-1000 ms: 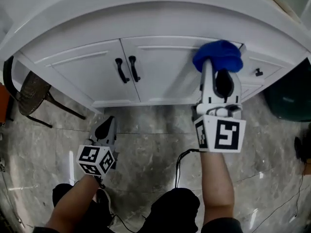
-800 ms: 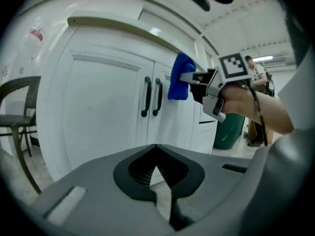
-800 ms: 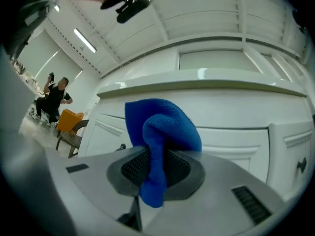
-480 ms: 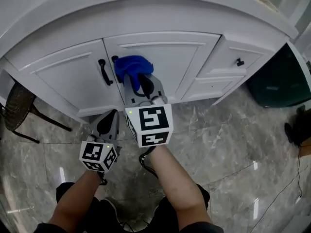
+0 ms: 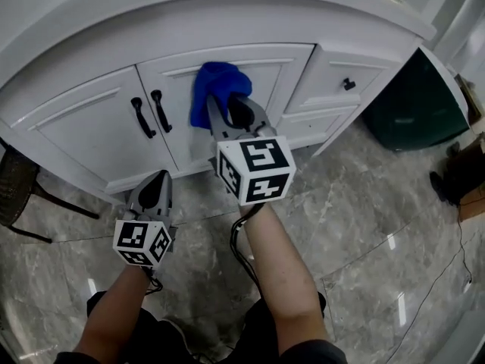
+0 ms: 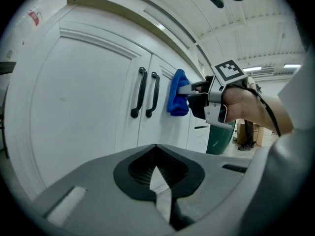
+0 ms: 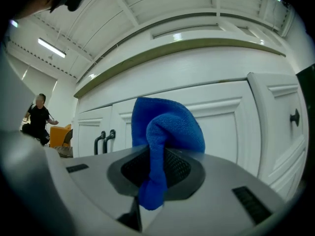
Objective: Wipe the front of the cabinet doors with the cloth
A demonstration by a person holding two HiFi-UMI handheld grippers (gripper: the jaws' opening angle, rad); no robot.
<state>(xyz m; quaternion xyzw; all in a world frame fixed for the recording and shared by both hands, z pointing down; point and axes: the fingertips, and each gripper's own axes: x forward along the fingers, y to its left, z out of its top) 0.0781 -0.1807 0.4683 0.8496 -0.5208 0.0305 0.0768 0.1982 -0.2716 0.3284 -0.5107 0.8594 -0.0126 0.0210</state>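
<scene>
Right tongs (image 5: pixel 231 106) pinch the blue cloth (image 5: pixel 216 82) on the cabinet door (image 5: pixel 267 74), mid-wipe I think, so next I rub it sideways, while my left tongs (image 5: pixel 157 182) hang pressed together, empty.

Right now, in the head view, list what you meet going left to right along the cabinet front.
Left door's black handle → right door's black handle → blue cloth → small drawer knob → dark green bin.

No text is legible; a small sticker (image 6: pixel 33 17) on the cabinet (image 6: pixel 74 107) is blurred.
</scene>
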